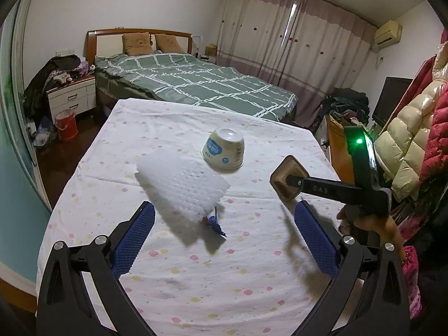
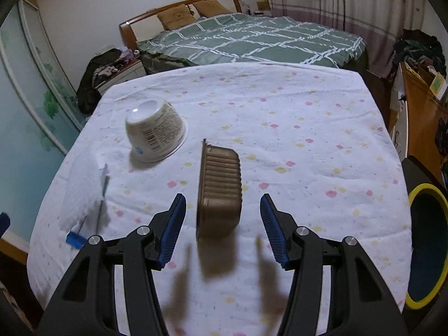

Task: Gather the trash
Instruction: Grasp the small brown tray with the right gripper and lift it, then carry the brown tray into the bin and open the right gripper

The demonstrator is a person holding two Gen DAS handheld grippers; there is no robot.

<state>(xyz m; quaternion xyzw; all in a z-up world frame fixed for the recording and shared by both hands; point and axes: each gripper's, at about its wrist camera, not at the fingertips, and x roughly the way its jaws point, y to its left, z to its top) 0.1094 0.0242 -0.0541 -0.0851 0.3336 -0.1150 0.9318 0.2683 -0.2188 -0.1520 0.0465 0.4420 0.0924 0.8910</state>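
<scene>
- Two tongs are in play, and both stand open: neither has its blue pads pressing on anything.
- The brown tray [image 2: 219,184] lies to the right of the upturned cup [image 2: 155,131] and nearer to the person than the cup is, well apart from it.
- The right tongs [image 2: 222,196] are around this tray. It sits in the gap between the two pads, with free space on both sides (a little more on the right side).
- The tray is turned on its side, with its ribbed wall facing the right wrist camera. Its long axis runs away from the tongs, in about the same line as they point, so its short width lies across the jaws.
- I cannot tell if its lower edge rests on the flowered cloth [image 2: 308,112] or hangs just above it; a shadow lies directly under it.
- I judge that the next move is only to close, because the narrow width already faces the pads.
- The left tongs [image 1: 224,204] are very wide and point at the white foam sheet [image 1: 182,184], which lies left of the cup and nearer to the person.
- The yellow-rimmed bin [image 2: 425,187] stands far right of the cup, beyond the table edge, so the right hand is the nearer one.
</scene>
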